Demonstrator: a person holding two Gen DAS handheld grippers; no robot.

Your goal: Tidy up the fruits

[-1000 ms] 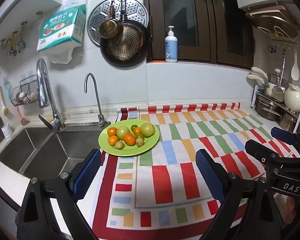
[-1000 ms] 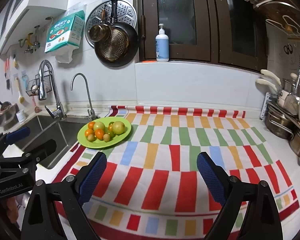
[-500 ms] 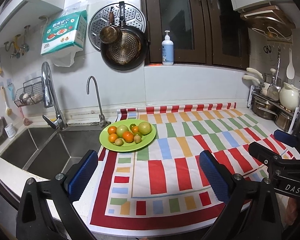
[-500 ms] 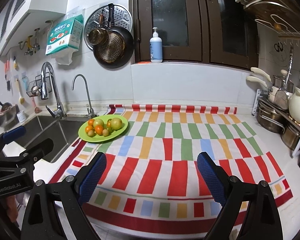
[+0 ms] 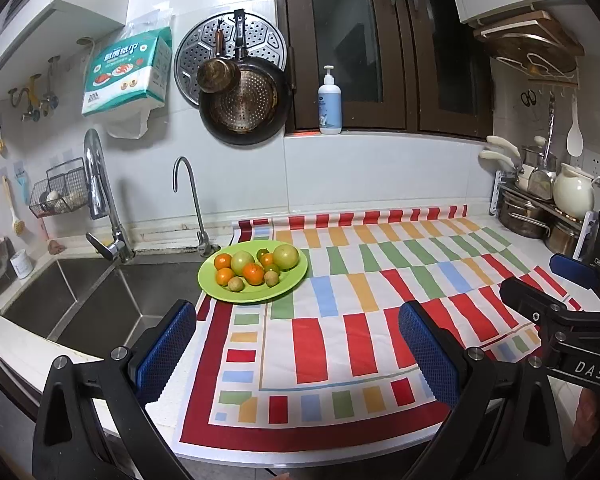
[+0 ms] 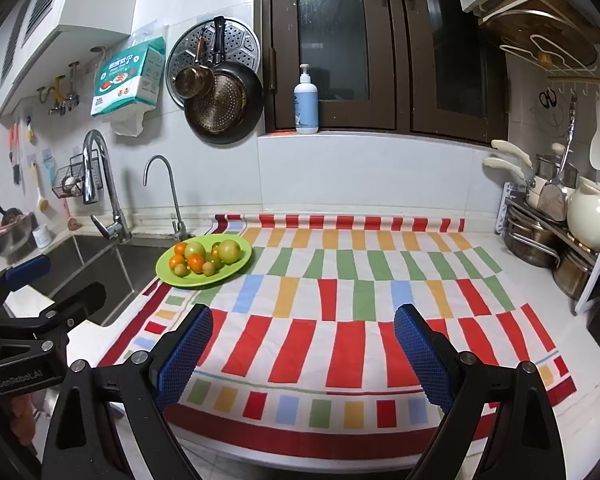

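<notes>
A green plate [image 5: 294,280] sits on the left end of a striped cloth [image 5: 340,320], beside the sink. It holds several small oranges [image 5: 253,273] and round green-yellow fruits [image 5: 286,256]. My left gripper [image 5: 296,320] hangs open over the cloth's near part, short of the plate, with nothing between its fingers. My right gripper [image 6: 303,316] is open and empty too, over the middle of the cloth [image 6: 340,344], with the plate [image 6: 242,262] far to its front left. Each gripper shows at the edge of the other's view: the right gripper [image 5: 540,280] and the left gripper [image 6: 60,280].
A double steel sink [image 5: 80,304] with two taps [image 5: 100,200] lies left of the plate. A rack of pots and a white jug [image 5: 574,196] stands at the right end of the counter. Pans [image 5: 244,100] hang on the wall, and a soap bottle [image 5: 329,104] stands on the sill.
Both grippers have drawn back from the wall. The plate looks farther off, and the cloth's front edge and the counter's rim have come into view. Both stay open.
</notes>
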